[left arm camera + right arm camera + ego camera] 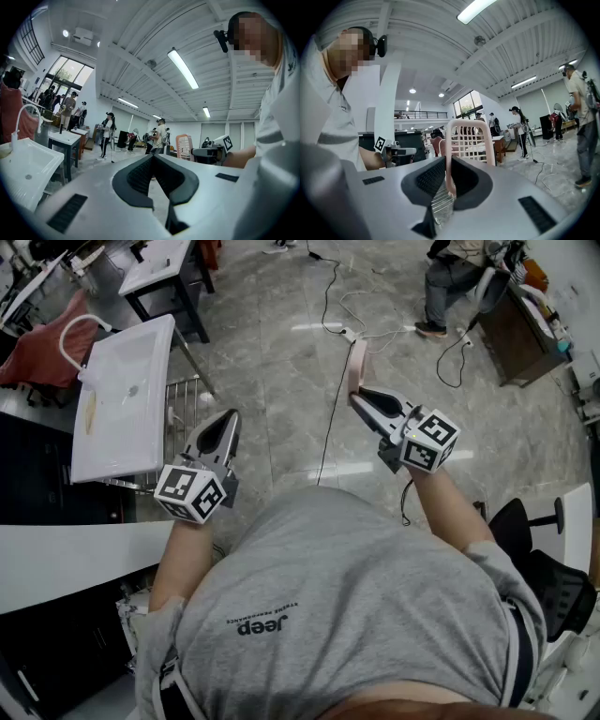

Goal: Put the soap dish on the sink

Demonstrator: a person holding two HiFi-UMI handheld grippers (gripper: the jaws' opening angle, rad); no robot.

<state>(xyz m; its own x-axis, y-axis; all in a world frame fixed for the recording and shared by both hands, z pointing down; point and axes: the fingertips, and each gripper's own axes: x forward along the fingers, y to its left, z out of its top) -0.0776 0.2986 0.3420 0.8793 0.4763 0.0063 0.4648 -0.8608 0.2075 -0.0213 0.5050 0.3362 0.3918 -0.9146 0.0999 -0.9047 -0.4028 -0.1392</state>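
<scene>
A pink slatted soap dish (356, 363) stands upright in the air over the floor, with my right gripper (361, 396) shut on its lower edge. In the right gripper view the dish (471, 136) rises between the dark pads of that gripper (449, 161). The white sink (122, 395), with a curved white faucet (73, 332), lies to the left. My left gripper (229, 418) hovers beside the sink's right edge, jaws together with nothing in them. The left gripper view shows the sink (23, 168) at lower left, the left gripper (153, 158) and the held dish (185, 146) far right.
A wire rack (187, 399) sticks out under the sink. Cables (328, 381) trail over the marble floor between the grippers. A second sink table (159, 268) stands at the back, a seated person (450, 277) top right, an office chair (534, 521) right, a white counter (56, 559) near left.
</scene>
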